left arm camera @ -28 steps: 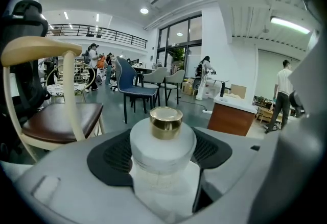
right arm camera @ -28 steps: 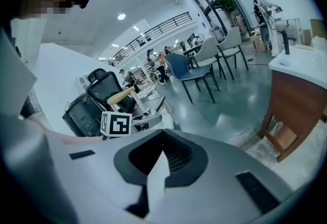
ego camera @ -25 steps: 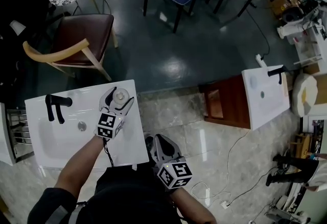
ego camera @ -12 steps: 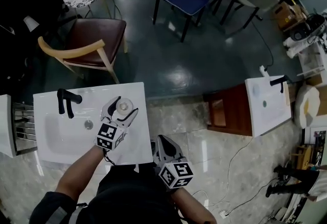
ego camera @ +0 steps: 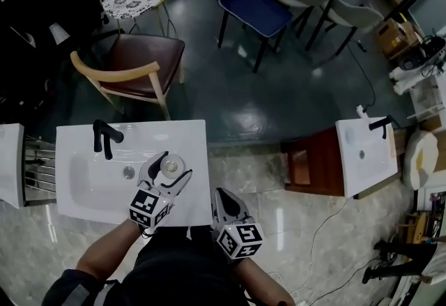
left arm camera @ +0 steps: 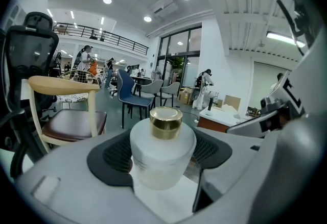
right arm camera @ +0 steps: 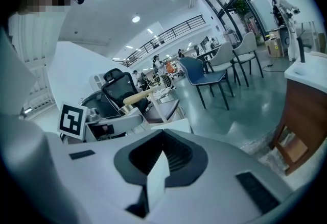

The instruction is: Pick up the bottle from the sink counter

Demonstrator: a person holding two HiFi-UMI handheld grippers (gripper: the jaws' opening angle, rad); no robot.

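A frosted glass bottle (ego camera: 170,166) with a gold cap stands upright at the right end of the white sink counter (ego camera: 83,196). My left gripper (ego camera: 174,164) reaches in from the near side, its jaws on either side of the bottle. In the left gripper view both black pads (left arm camera: 111,156) press the bottle (left arm camera: 162,152) at its sides, so the gripper is shut on it. My right gripper (ego camera: 219,194) hangs off the counter's right near corner, shut and holding nothing; in the right gripper view its jaws (right arm camera: 162,159) meet.
A black faucet (ego camera: 104,138) rises at the back left of the basin. Beyond the counter stand a wooden chair with a brown seat (ego camera: 143,64) and a blue chair (ego camera: 254,8). To the right is a second sink (ego camera: 366,151) on a wooden cabinet (ego camera: 310,162).
The left gripper and the bottle have shifted together from the counter's back edge toward its near edge. The right gripper stays in place, still shut.
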